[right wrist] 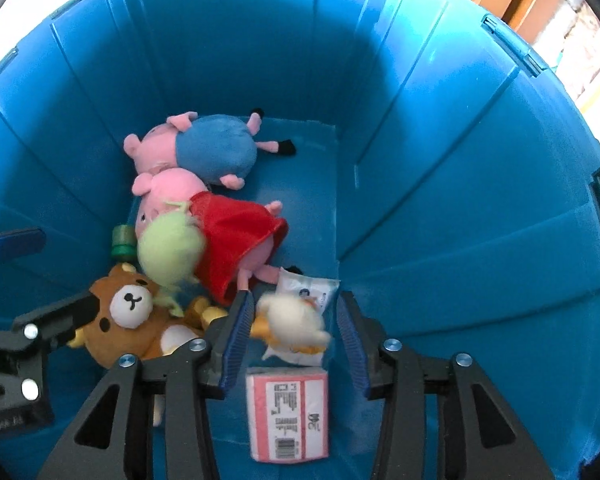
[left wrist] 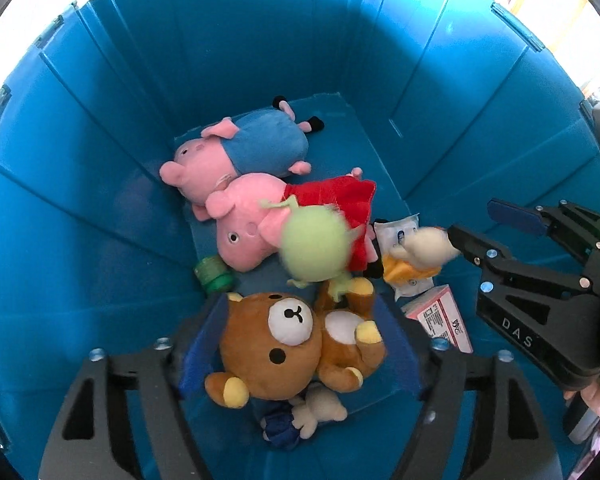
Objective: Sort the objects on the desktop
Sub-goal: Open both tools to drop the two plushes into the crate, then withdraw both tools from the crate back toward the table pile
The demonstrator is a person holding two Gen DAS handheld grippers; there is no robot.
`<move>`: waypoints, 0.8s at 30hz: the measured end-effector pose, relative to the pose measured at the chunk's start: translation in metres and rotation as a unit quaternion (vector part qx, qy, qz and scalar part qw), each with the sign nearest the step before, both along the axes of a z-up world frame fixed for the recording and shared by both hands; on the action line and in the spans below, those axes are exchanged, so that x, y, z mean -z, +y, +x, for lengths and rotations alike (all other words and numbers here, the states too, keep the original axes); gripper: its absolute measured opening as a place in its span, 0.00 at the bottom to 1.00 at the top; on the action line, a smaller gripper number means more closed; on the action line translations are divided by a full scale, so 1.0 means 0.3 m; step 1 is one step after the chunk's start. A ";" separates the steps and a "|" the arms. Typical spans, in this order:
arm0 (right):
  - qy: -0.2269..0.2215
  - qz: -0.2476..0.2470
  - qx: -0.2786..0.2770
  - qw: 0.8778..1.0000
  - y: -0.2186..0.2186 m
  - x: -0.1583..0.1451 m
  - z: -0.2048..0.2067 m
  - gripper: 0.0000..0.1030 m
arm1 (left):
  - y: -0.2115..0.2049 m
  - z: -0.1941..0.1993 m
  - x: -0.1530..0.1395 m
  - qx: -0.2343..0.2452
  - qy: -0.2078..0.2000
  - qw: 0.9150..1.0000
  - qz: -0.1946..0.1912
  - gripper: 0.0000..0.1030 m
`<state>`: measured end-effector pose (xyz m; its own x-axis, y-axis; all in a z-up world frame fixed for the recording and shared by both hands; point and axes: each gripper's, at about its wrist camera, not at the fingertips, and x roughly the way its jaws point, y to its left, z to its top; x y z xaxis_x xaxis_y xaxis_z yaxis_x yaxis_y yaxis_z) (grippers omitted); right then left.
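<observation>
Bin (left wrist: 100, 184): deep blue plastic tub; both tongs point down into it.
Left tongs (left wrist: 300, 344): jaws apart, gripping nothing; the bear (left wrist: 284, 344) lies on the floor between them.
Right tongs (right wrist: 292, 336): jaws apart; a blurred white-and-orange toy (right wrist: 292, 326) sits between the pads, and contact cannot be told.
Green toy (left wrist: 314, 246): blurred, over the red pig (left wrist: 296, 216), just far of the bear.
Blue pig (left wrist: 240, 148): far end, touching the red pig.
Box (right wrist: 288, 416): pink and white, near side, right of the bear.
Packet (right wrist: 310, 290): white, just beyond the white-and-orange toy.
Green cap (left wrist: 214, 274): against the left wall.
</observation>
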<state>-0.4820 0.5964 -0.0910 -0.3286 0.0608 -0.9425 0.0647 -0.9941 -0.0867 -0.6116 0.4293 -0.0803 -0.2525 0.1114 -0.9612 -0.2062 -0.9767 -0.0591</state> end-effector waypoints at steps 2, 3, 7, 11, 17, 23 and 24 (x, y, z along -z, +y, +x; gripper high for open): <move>0.000 -0.001 -0.001 1.000 -0.005 -0.002 0.002 0.54 | 0.001 0.001 -0.003 -0.001 0.001 1.000 -0.001 0.73; 0.000 -0.001 0.000 1.000 -0.007 -0.002 0.003 0.58 | -0.001 -0.001 -0.004 -0.001 0.002 1.000 0.000 0.73; -0.001 -0.004 0.002 1.000 -0.011 -0.002 0.002 0.82 | -0.004 -0.001 -0.013 -0.003 0.006 1.000 -0.002 0.73; 0.009 -0.011 0.003 1.000 -0.012 -0.017 0.002 0.87 | -0.021 -0.003 -0.020 -0.010 0.007 1.000 0.001 0.73; 0.053 -0.003 -0.012 0.998 -0.028 -0.092 0.014 0.96 | -0.046 0.036 -0.116 -0.023 0.066 0.998 -0.001 0.73; 0.119 -0.037 -0.042 0.991 -0.042 -0.247 0.091 1.00 | -0.073 0.187 -0.321 -0.013 0.164 0.986 0.009 0.73; 0.130 -0.039 -0.050 0.990 -0.048 -0.272 0.112 1.00 | -0.087 0.221 -0.357 -0.017 0.183 0.983 0.010 0.73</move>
